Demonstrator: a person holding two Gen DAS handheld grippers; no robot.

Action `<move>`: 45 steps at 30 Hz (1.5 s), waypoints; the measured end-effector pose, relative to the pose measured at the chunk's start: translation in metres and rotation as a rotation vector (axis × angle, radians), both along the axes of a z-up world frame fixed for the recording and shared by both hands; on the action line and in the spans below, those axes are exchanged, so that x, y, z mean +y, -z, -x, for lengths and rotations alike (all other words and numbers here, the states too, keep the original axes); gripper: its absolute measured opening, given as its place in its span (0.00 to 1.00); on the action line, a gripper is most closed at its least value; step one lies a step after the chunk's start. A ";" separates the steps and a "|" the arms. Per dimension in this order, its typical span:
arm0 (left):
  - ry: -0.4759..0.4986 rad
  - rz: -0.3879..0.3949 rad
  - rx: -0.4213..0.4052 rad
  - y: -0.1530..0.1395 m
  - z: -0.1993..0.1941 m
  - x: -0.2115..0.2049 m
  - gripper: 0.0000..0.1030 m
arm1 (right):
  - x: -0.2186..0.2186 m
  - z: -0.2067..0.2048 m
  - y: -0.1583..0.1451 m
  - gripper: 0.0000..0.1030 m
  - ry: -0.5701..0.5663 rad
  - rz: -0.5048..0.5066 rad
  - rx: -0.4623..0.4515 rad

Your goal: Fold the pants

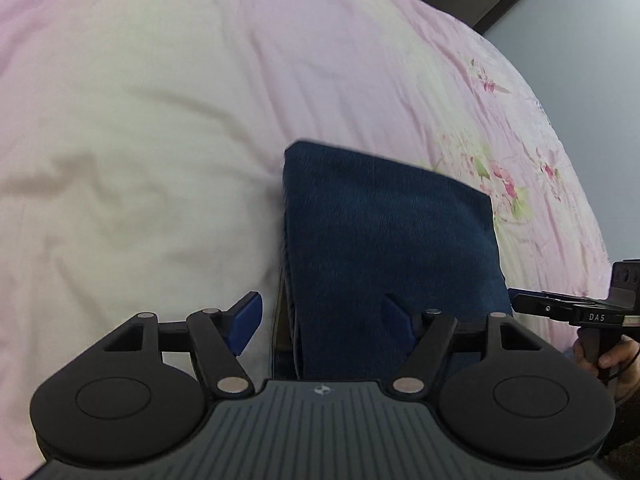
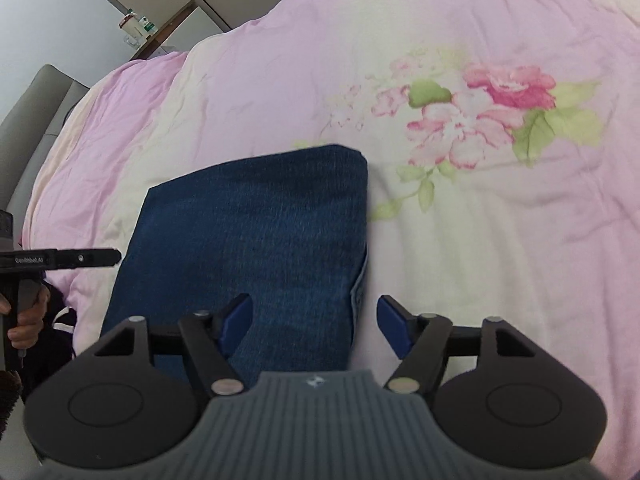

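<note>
The bedspread (image 1: 160, 120), pink and cream with a printed floral spray (image 2: 492, 112), fills both views and carries the task's thing. Its far edge curves from 12 to 3 o'clock in the left wrist view, with grey wall and a dark door frame beyond. In the right wrist view a grey padded headboard (image 2: 28, 120) shows at 9 to 10 o'clock.

The folded pants (image 1: 384, 240), dark blue denim, lie flat on the bedspread as a compact rectangle. The long axis runs from 6 toward 12 o'clock in each view, the squared far end pointing away from the cameras. Stacked layer edges show along the left side in the left view and along the right side in the right view. The near end is hidden behind both gripper bodies. Bare bedspread lies open on the far side and on both flanks.

The left gripper (image 1: 324, 326) stands wide, its blue pads straddling the left edge of the pants, gripping nothing. The right gripper (image 2: 316, 326) stands open likewise over the right edge, one pad above denim, one above bedspread. Contact with the cloth cannot be told. Each view shows the other gripper side-on, partly cut off, with a hand (image 1: 612, 356) on its handle.
</note>
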State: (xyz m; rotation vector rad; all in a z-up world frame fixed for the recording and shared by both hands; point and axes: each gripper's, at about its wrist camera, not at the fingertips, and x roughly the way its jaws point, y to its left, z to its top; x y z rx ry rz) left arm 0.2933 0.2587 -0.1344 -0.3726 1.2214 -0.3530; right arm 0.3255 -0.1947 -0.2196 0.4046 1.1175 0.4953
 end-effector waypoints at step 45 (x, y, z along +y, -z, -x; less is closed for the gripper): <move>-0.188 0.428 -0.052 0.018 0.029 0.049 0.36 | -0.005 -0.021 -0.021 0.15 -0.015 -0.359 0.059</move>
